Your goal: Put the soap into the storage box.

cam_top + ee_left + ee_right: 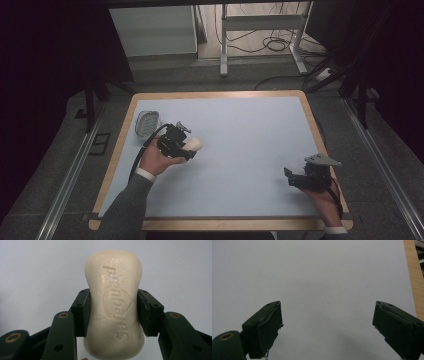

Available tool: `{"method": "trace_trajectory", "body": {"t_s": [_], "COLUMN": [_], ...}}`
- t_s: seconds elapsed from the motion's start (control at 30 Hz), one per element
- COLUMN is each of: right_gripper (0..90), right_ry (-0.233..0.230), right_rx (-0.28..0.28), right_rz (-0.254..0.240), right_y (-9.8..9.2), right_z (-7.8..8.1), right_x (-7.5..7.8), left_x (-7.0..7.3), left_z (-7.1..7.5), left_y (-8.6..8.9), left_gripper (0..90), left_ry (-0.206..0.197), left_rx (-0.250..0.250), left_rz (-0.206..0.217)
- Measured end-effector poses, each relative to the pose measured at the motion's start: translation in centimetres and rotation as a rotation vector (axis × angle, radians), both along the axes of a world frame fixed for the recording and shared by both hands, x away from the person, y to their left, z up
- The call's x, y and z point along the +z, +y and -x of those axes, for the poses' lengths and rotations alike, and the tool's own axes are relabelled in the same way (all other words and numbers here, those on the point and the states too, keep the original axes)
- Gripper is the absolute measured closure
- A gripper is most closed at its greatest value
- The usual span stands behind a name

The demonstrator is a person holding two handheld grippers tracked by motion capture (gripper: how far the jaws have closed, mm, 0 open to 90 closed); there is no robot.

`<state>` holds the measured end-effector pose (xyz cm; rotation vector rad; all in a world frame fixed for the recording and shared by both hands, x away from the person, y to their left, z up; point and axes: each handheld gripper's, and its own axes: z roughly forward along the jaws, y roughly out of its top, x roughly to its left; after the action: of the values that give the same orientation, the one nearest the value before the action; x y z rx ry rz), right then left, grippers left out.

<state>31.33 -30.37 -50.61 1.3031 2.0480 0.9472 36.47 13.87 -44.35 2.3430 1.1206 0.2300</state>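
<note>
A cream bar of soap with embossed lettering is clamped at its narrow waist between my left gripper's two black jaws. In the high view the soap sticks out to the right of the left gripper, held just above the pale blue mat at the left. A grey oval soap dish lies on the mat behind and to the left of that hand. My right gripper rests near the front right of the mat, its jaws wide apart with nothing between them.
The pale blue mat covers a wooden-edged table. A wooden strip shows at the right edge of the right gripper view. Beyond the table stand a white frame and cables on the floor.
</note>
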Motion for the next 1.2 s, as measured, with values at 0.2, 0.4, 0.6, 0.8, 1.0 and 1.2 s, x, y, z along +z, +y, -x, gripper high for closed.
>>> {"method": "trace_trajectory", "body": {"t_s": [0.2, 0.4, 0.6, 0.8, 1.0, 1.2], "right_gripper": [8.7, 8.7, 8.7, 8.7, 8.7, 8.7], "right_ry": [0.001, 0.002, 0.001, 0.002, 0.002, 0.000], "right_rx": [-0.003, 0.000, 0.000, 0.003, 0.008, 0.012], "right_rz": [-0.003, -0.001, -0.002, -0.001, -0.003, -0.001], "right_y": [0.0, 0.0, 0.0, 0.0, 0.1, 0.2], "right_z": [0.0, 0.0, 0.0, 0.0, 0.1, 0.1], "right_x": [0.0, 0.0, 0.0, 0.0, 0.0, 0.0], "left_x": [0.3, 0.8, 1.1, 1.2, 1.2, 1.3], "left_z": [-0.3, -0.6, -1.0, -1.6, -2.2, -3.0], "left_y": [0.9, 1.9, 2.8, 3.9, 4.9, 6.0], "left_gripper": [49.4, 49.4, 49.4, 49.4, 49.4, 49.4], "left_ry": [-0.005, -0.016, -0.016, -0.016, 0.004, 0.002], "left_rx": [0.026, 0.049, 0.071, 0.102, 0.128, 0.164], "left_rz": [0.002, 0.005, 0.004, -0.006, -0.024, -0.022]}}
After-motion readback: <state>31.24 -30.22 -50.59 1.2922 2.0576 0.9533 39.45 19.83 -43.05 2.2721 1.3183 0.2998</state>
